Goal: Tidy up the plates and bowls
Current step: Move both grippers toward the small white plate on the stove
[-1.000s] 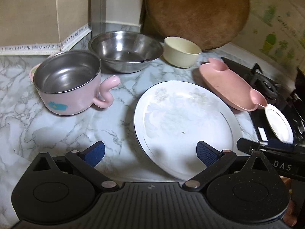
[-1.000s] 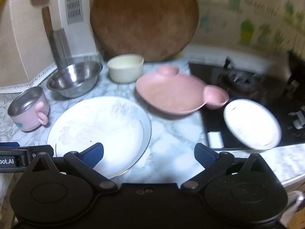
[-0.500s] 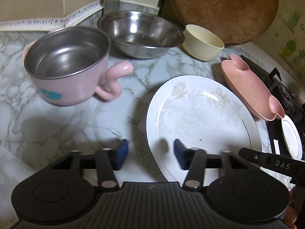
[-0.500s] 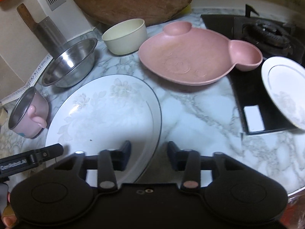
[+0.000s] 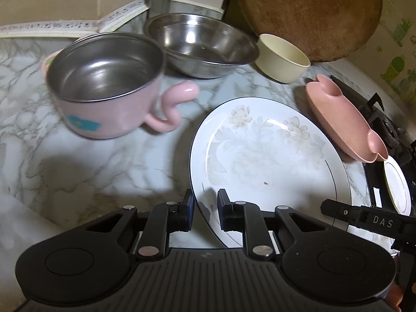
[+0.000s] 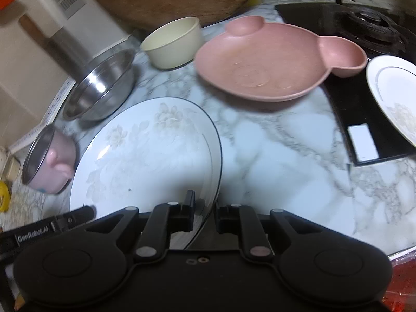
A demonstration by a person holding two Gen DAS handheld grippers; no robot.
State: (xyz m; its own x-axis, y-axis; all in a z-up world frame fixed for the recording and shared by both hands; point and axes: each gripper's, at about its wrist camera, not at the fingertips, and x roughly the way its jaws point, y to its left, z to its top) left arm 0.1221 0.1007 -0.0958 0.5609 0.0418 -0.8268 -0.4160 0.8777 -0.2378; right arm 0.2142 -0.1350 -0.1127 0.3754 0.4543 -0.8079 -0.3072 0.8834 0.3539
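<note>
A large white floral plate point(image 5: 270, 153) lies on the marble counter; it also shows in the right wrist view point(image 6: 145, 156). My left gripper point(image 5: 205, 212) is shut on the plate's near left rim. My right gripper point(image 6: 204, 215) is shut on the plate's near right rim. A pink steel-lined mug point(image 5: 104, 85), a steel bowl point(image 5: 200, 44), a cream bowl point(image 5: 282, 57) and a pink bear-shaped plate point(image 6: 273, 57) stand behind it. A small white plate point(image 6: 392, 96) rests on the black stove.
A round wooden board point(image 5: 309, 13) leans on the back wall. The black gas stove point(image 6: 364, 31) is at the right. A cleaver point(image 6: 57, 44) stands at the back left. The counter's front edge point(image 6: 400, 252) is near on the right.
Both grippers have narrowed from wide open and closed on the large plate's near rim, one on each side. Both have moved in closer to the plate.
</note>
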